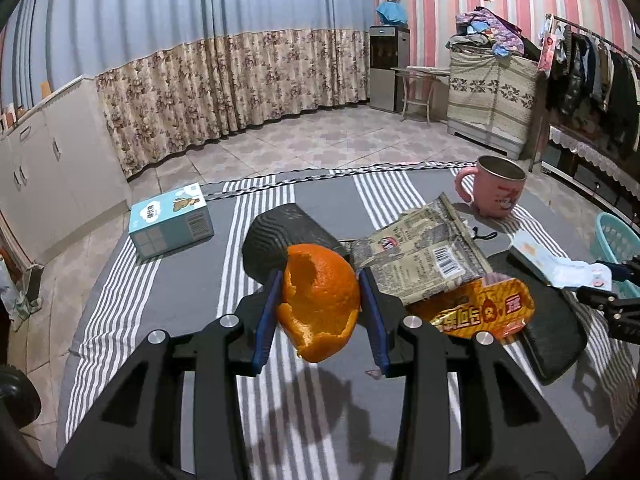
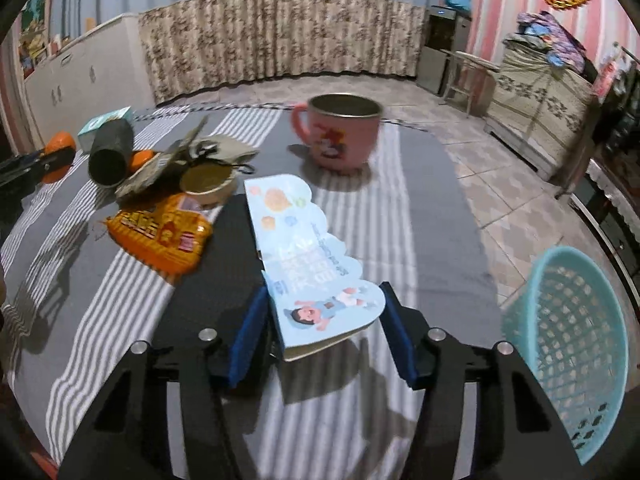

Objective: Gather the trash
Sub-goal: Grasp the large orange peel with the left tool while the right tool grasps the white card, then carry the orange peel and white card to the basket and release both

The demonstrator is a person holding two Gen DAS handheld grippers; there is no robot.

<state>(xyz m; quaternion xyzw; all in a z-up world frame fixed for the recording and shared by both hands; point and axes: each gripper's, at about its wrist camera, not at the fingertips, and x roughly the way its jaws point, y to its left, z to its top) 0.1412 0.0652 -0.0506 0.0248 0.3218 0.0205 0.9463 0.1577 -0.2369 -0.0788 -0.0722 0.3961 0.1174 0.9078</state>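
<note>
Under both tools lies the desk (image 1: 168, 304), covered w/ a grey-and-white striped cloth. Right of the right tool (image 2: 324, 332), off the desk edge, a teal basket (image 2: 568, 344) stands tilted. Ahead of that tool, well apart, sits a pink mug (image 2: 340, 136), upright. Fwd-left of it is the litter pile: black tube (image 2: 108, 152) on its side, grey wrapper (image 2: 176, 160), small bowl (image 2: 208, 182), orange packet (image 2: 164, 232) nearest.

Right tool: jaws partway apart, a blue booklet (image 2: 320, 292) between them; its near corner lies just by the left pad, a gap shows at the right pad, so can't tell if it's actually gripped. Picture is blurred.

Left tool (image 1: 320, 312): jaws partly closed, both blue pads pressing an orange peel (image 1: 320, 296), held clear of the cloth, shadow below it. Just behind the peel is the black tube; right of the tool are the wrapper and packet, packet touching the right finger. Fwd-left, near the desk edge, a light-blue box (image 1: 172, 220). Far right edge shows the other tool w/ the booklet.
</note>
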